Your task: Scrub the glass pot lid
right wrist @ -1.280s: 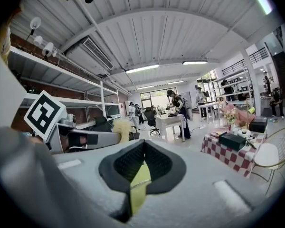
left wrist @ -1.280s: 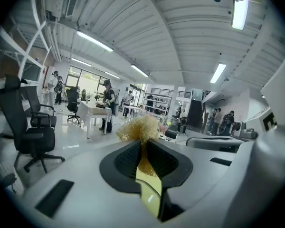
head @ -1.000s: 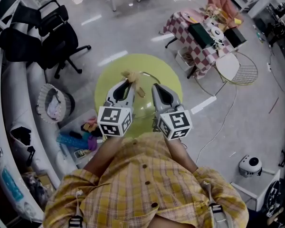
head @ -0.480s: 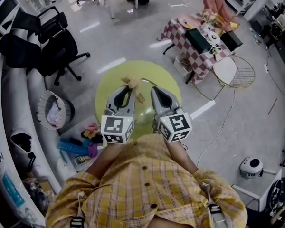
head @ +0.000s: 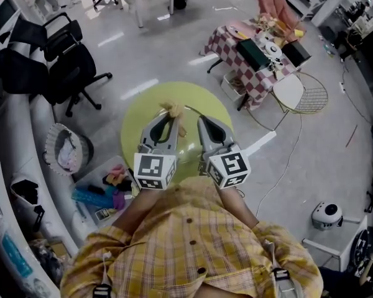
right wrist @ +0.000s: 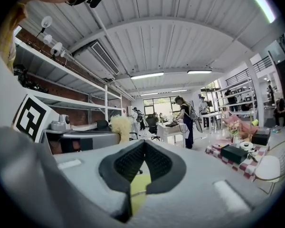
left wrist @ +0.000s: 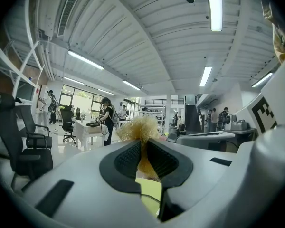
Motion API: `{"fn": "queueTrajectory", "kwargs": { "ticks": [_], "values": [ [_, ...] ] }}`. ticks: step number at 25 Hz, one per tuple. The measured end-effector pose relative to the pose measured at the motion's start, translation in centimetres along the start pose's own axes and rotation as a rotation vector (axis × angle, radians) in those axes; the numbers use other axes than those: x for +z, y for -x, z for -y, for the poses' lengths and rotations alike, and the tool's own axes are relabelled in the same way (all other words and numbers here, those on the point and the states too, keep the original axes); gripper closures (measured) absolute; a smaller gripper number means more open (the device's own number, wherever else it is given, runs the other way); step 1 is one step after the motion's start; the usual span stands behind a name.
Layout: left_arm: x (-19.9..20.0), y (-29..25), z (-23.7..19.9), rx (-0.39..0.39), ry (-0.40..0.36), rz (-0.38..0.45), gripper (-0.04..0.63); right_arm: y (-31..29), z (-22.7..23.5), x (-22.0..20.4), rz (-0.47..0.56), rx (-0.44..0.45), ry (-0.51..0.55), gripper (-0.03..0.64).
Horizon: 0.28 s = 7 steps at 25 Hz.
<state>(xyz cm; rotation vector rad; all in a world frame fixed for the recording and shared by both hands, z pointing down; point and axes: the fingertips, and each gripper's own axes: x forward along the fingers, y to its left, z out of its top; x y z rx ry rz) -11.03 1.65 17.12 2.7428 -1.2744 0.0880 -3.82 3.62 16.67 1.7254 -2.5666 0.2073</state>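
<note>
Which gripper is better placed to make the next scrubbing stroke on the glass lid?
Left. The left gripper is shut on the fluffy yellow scrubber, whose tuft sticks out past its jaws, beside the faintly visible glass lid. The right gripper has its jaws together and carries no scrubber.

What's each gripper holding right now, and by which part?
Left gripper clamps the scrubber just below its fluffy tuft. Right gripper seems to pinch the glass lid by its rim.
</note>
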Motion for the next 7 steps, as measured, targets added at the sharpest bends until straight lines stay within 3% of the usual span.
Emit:
{"fn": "queueTrajectory", "kwargs": {
  "ticks": [7],
  "values": [
    [0.1, -0.08, 0.41, -0.012, -0.005, 0.012, 0.548, 0.07, 0.11, -0.19, -0.005, -0.014, 0.0, 0.62]
  ]
}}
